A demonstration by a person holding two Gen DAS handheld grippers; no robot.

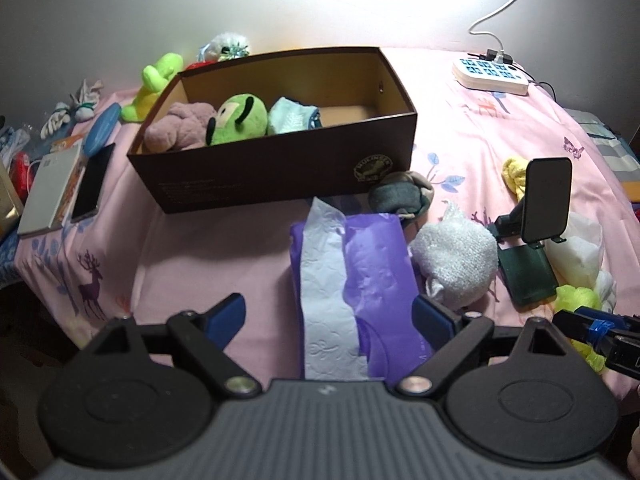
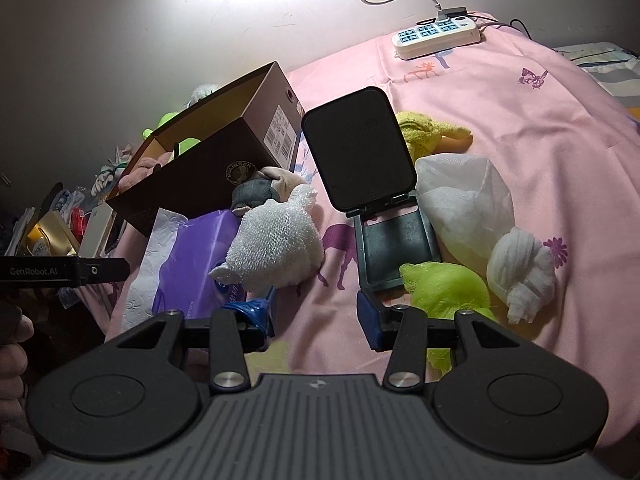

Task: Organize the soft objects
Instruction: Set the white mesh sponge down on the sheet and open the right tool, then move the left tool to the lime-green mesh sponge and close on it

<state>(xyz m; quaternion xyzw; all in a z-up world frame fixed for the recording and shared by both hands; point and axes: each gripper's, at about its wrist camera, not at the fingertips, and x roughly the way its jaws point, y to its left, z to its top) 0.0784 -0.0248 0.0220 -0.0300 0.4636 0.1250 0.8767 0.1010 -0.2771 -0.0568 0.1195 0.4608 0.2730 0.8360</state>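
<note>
A brown cardboard box (image 1: 280, 176) stands open on the pink bedsheet and holds a pink plush (image 1: 176, 128), a green plush (image 1: 240, 120) and a teal cloth (image 1: 290, 116). In front of it lies a purple tissue pack (image 1: 372, 264) with white tissue sticking out. My left gripper (image 1: 328, 314) is open wide around the pack's near end, pads clear of it. A white mesh puff (image 2: 276, 244) and a grey sock bundle (image 2: 256, 194) lie beside the pack. My right gripper (image 2: 312, 320) is open over bare sheet, with a neon green mesh puff (image 2: 444, 288) at its right finger.
A black phone stand (image 2: 360, 152) rises mid-bed, with a white plastic bag (image 2: 464, 204), a knotted white cloth (image 2: 520, 276) and a yellow cloth (image 2: 428, 128) around it. A power strip (image 2: 436, 36) lies at the back. Left of the box sit books (image 1: 52, 188) and a neon green plush (image 1: 156, 84).
</note>
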